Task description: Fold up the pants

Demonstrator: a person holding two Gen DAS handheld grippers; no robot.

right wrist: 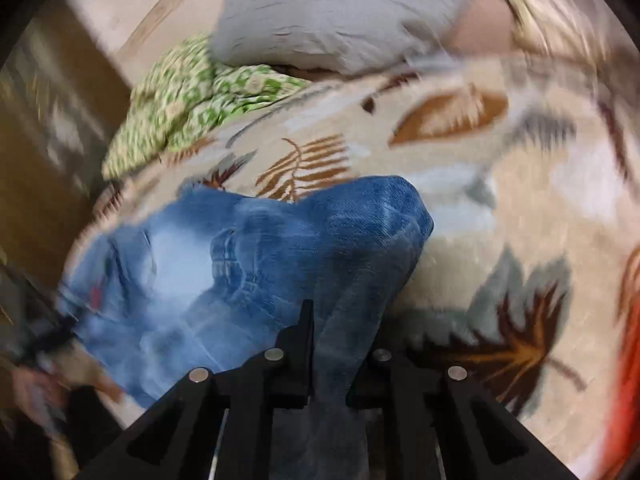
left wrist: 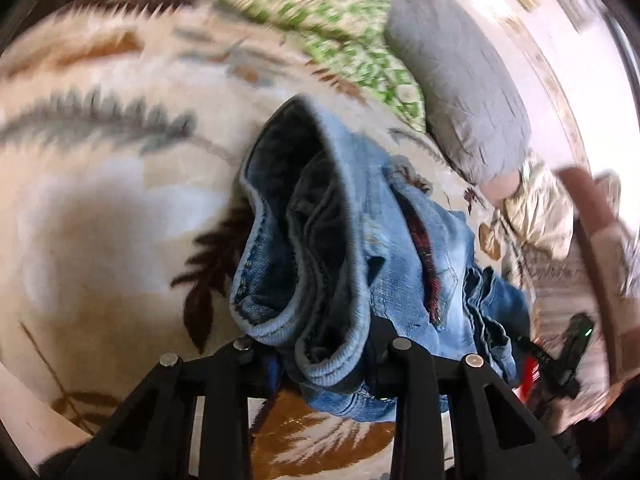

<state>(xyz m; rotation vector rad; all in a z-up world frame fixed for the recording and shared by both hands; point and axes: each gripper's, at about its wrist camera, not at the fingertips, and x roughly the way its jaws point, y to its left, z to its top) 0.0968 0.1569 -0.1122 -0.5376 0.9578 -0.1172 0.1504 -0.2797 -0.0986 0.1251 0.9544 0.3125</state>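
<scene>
My left gripper (left wrist: 328, 360) was clamped on the ribbed cuffs of the jeans (left wrist: 360, 248), my right gripper (right wrist: 332, 364) pinching a denim fold. The jeans hung bunched above the leaf-print blanket (left wrist: 100, 200), away from its edges. I judged this mid-fold; next, lay them flat.

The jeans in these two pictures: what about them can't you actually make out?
- Left wrist view: the left hand-held gripper has its fingertips buried under the jeans.
- Right wrist view: motion blur smears the jeans; pockets unreadable.
- Both views: no full outline of the jeans, so fold progress is unclear.
</scene>
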